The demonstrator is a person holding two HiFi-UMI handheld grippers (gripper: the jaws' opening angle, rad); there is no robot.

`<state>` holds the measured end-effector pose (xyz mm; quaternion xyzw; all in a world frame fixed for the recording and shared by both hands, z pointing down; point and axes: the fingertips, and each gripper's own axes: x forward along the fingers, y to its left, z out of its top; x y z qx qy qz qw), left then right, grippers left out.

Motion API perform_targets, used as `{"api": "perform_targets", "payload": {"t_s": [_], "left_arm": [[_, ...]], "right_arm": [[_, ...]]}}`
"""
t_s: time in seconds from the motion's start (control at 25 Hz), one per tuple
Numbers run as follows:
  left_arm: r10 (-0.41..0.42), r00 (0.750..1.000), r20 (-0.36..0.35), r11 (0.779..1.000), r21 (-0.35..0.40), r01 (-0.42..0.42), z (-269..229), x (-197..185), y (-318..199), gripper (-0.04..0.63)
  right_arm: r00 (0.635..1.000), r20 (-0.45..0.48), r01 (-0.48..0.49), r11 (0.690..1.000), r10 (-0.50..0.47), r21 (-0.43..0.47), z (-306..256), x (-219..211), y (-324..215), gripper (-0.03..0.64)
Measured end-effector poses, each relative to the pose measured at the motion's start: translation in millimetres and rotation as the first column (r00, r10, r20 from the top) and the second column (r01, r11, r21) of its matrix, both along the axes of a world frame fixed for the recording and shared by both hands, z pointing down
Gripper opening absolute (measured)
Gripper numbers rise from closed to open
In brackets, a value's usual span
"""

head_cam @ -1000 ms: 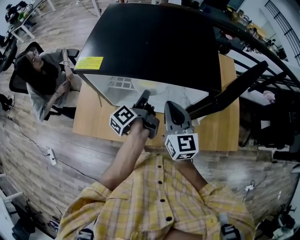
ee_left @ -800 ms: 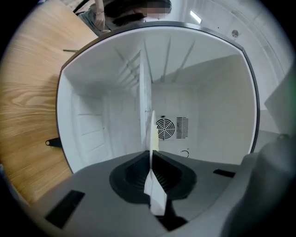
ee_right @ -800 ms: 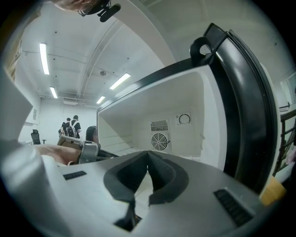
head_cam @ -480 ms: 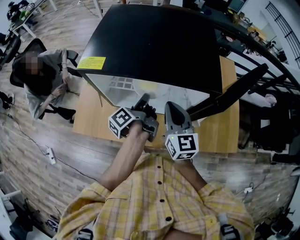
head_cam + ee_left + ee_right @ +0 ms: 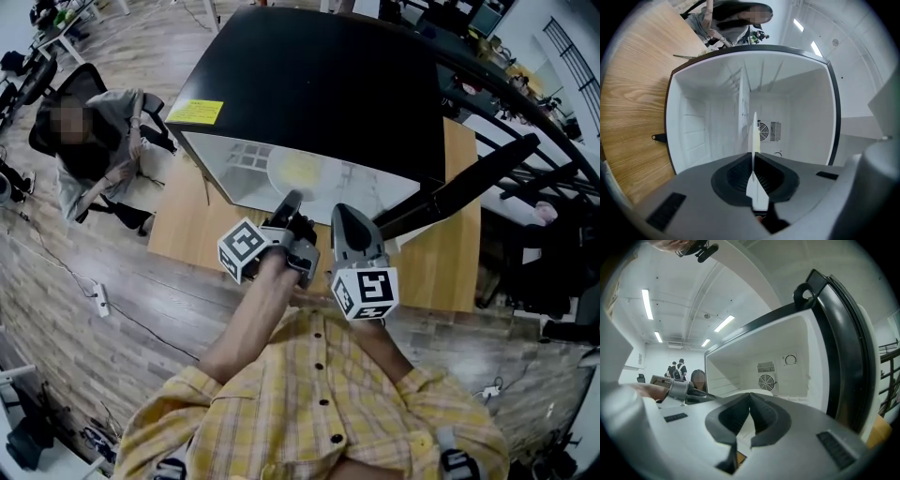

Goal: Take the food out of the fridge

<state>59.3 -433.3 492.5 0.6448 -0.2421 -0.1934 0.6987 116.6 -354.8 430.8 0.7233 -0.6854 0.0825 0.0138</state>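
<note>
Fridge (image 5: 309,84): small, black shell, white liner, standing on a wooden table (image 5: 187,225). Door (image 5: 473,183) swung wide open, off to the right from the head view; black frame.

Cavity: white walls, ribbed ledges on the side. Back wall carries 1 round fan grille, 1 slotted vent and 1 dial above them.

Plate (image 5: 298,172): 1 thin round disc, pale yellowish from above, white edge-on. It lies flat near the front of the cavity. Its near rim sits between the pads of the left gripper (image 5: 292,202), whose jaws have just closed onto it. Whether anything lies on it cannot be told.
</note>
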Motion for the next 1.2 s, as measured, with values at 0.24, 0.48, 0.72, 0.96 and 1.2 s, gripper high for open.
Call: {"api": "perform_targets", "payload": {"t_s": [0.24, 0.48, 0.72, 0.96, 1.2], "left_arm": [[-0.042, 0.999, -0.016, 0.999, 0.008, 0.043, -5, -12, 14, 0.021], [-0.073, 0.997, -0.011, 0.997, 0.023, 0.074, -12, -20, 32, 0.021], [-0.093, 0.996, -0.011, 0.995, 0.047, 0.093, -12, -25, 68, 0.021], [-0.124, 0.992, -0.009, 0.991, 0.047, 0.124, -18, -37, 82, 0.021], [-0.145, 0.989, -0.008, 0.988, 0.055, 0.145, -18, -39, 89, 0.021]], "right_arm": [[0.999, -0.003, 0.042, 0.999, -0.041, 0.023, -2, -9, 12, 0.008], [0.998, -0.004, 0.058, 0.998, -0.058, 0.021, -5, -10, 24, 0.008], [0.997, -0.007, 0.078, 0.996, -0.078, 0.037, -4, -12, 50, 0.008], [0.996, -0.001, 0.095, 0.995, -0.095, 0.031, -6, -19, 59, 0.008], [0.993, -0.011, 0.115, 0.993, -0.115, 0.027, -7, -21, 60, 0.008]]}}
